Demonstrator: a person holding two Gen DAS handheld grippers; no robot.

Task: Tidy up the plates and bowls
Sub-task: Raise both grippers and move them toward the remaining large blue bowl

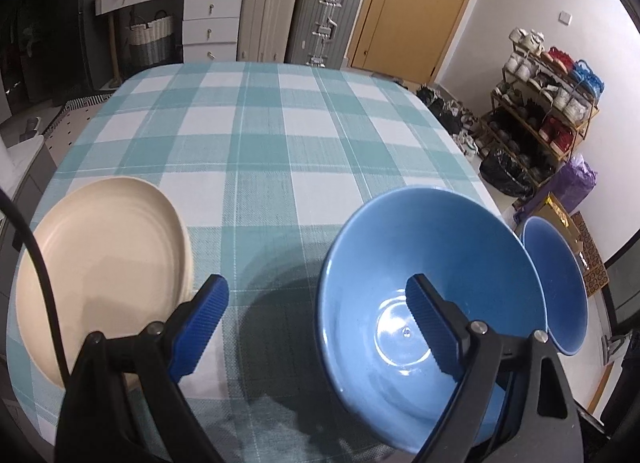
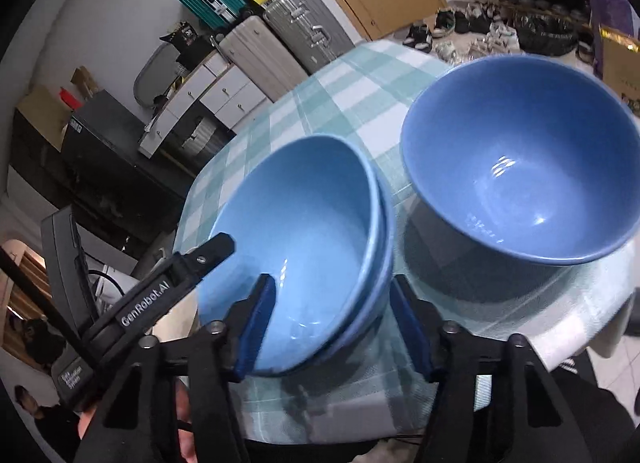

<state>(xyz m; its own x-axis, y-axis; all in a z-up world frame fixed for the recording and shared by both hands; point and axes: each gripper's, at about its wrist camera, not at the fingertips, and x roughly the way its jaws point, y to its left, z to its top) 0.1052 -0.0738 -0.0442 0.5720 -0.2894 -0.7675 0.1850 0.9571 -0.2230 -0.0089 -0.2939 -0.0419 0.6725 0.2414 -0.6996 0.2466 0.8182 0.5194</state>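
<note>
- right gripper [image 2: 332, 323]: jaws apart, straddling the near rim of the stacked blue bowls [image 2: 304, 223].
- left gripper [image 1: 316, 323]: jaws wide apart, one finger over the stack.
- single blue bowl [image 2: 520, 159]: just beside the stack.
- cream plate [image 1: 108, 259]: well apart, on the checked tablecloth [image 1: 280, 135].
- suitcases [image 1: 296, 19]: beyond the table.

Plate [image 1: 104, 263]: near edge hidden behind left finger.
Far bowl [image 1: 560, 283]: left part behind near bowl [image 1: 420, 263].
Lower stacked bowl [image 2: 380, 263]: only rim shows.
</note>
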